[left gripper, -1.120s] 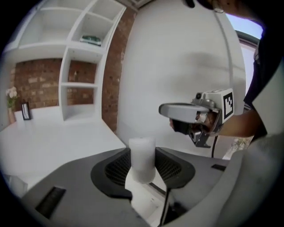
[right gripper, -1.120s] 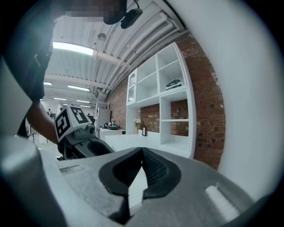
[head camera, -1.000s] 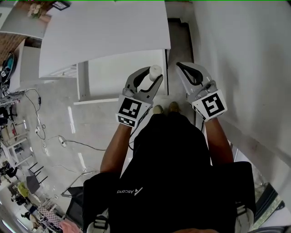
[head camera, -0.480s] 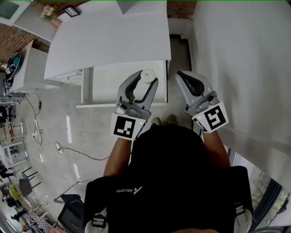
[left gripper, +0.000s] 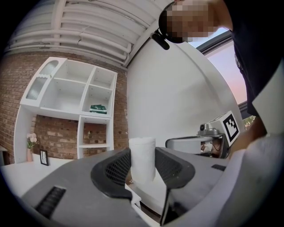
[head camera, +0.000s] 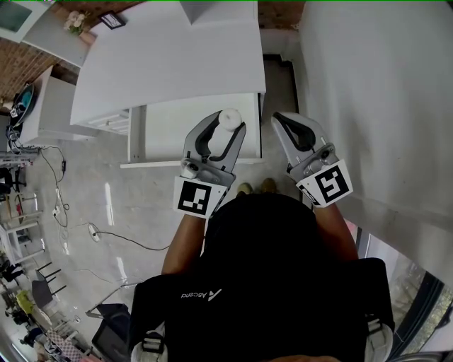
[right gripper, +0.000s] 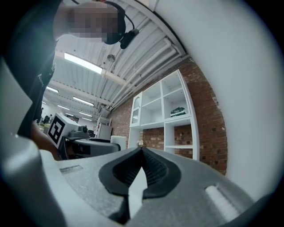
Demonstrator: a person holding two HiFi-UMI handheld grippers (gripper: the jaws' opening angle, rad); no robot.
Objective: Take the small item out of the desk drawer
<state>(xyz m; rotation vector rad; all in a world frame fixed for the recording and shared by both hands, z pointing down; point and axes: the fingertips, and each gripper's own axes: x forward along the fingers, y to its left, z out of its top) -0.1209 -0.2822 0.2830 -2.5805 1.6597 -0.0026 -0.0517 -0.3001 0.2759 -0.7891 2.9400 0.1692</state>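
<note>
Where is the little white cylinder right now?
The white cylinder is pinched in the left gripper, just left of centre in the head view, before the white desk, with the shut right gripper beside it.

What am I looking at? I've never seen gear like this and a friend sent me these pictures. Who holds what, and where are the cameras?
No robot here: a person holds a two-jaw gripping tool in each hand. The top-down picture comes from a camera on their head. The other two come from cameras riding on each tool, looking along its jaws. The left gripper is closed on a small white cylinder, held up in front of the white desk. The right gripper is shut and empty. On the desk's far corner stands a small picture frame.
</note>
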